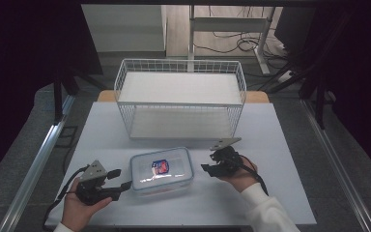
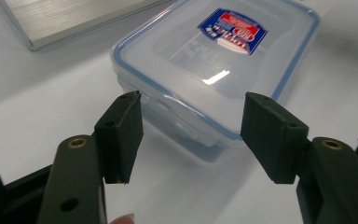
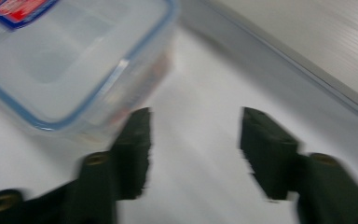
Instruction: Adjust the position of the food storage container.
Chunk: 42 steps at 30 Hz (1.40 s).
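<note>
The left hand [image 1: 79,205] holds the left gripper [image 1: 119,181] low, its jaws parted and pointing to the right. The right hand [image 1: 240,176], in a white sleeve [image 1: 265,208], holds the right gripper [image 1: 208,167] with jaws apart, pointing left.

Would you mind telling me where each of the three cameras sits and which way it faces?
High view: above the person's side, facing forward and down on the table, wire rack and lidded container; both hands and sleeves show.
Left gripper view: on the left tool, facing the container's corner; open jaws, one fingertip.
Right gripper view: on the right tool, blurred, beside the container; open jaws.
All three share the container.
</note>
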Available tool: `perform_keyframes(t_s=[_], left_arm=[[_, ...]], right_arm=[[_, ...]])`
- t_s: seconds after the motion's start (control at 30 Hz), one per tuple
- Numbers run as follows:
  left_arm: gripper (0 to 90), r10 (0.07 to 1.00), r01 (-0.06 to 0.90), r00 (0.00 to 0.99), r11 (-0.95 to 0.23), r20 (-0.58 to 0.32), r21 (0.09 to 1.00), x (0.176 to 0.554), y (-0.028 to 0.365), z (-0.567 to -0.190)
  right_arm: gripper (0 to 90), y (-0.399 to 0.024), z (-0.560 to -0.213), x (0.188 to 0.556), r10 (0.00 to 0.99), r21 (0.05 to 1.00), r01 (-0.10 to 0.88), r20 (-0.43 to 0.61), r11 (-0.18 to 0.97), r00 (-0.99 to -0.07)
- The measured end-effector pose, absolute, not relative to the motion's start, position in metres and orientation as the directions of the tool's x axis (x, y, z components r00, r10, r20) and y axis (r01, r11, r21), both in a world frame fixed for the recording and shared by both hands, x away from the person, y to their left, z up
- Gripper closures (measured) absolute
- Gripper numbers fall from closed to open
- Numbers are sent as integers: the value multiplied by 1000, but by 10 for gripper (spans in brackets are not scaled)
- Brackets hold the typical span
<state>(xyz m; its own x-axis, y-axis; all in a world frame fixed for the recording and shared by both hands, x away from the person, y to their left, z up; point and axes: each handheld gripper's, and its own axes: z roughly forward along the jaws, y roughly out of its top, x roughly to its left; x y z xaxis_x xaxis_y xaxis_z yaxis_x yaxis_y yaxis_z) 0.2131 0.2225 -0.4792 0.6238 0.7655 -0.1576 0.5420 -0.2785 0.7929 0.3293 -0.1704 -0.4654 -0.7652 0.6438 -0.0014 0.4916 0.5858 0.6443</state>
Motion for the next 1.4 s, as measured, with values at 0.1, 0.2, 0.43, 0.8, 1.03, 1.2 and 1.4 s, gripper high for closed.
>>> perform_keyframes(t_s=[0.1,0.2,0.43,0.8,1.03,1.2,1.4], left_arm=[[393,756,525,638,-291,-144,800,210,218,-474],[396,737,513,661,-309,-139,801,209,211,-472],[695,654,509,735,-358,-178,783,205,198,-465],[899,496,461,854,-578,-159,673,198,155,-482],[899,512,459,853,-641,-103,614,204,147,-494],[900,533,465,843,-659,-69,592,215,149,-496],[900,538,470,841,-678,-55,565,224,147,-503]], right_arm=[[297,-186,-466,326,685,671,525,35,524,-728],[260,-199,-467,320,702,680,547,67,488,-709],[238,-221,-472,307,721,683,563,77,465,-689],[232,-225,-476,308,723,677,563,65,475,-688],[230,-225,-477,310,723,674,564,62,478,-688],[231,-225,-477,310,723,671,564,61,481,-688],[230,-225,-477,310,724,674,563,60,478,-687]])
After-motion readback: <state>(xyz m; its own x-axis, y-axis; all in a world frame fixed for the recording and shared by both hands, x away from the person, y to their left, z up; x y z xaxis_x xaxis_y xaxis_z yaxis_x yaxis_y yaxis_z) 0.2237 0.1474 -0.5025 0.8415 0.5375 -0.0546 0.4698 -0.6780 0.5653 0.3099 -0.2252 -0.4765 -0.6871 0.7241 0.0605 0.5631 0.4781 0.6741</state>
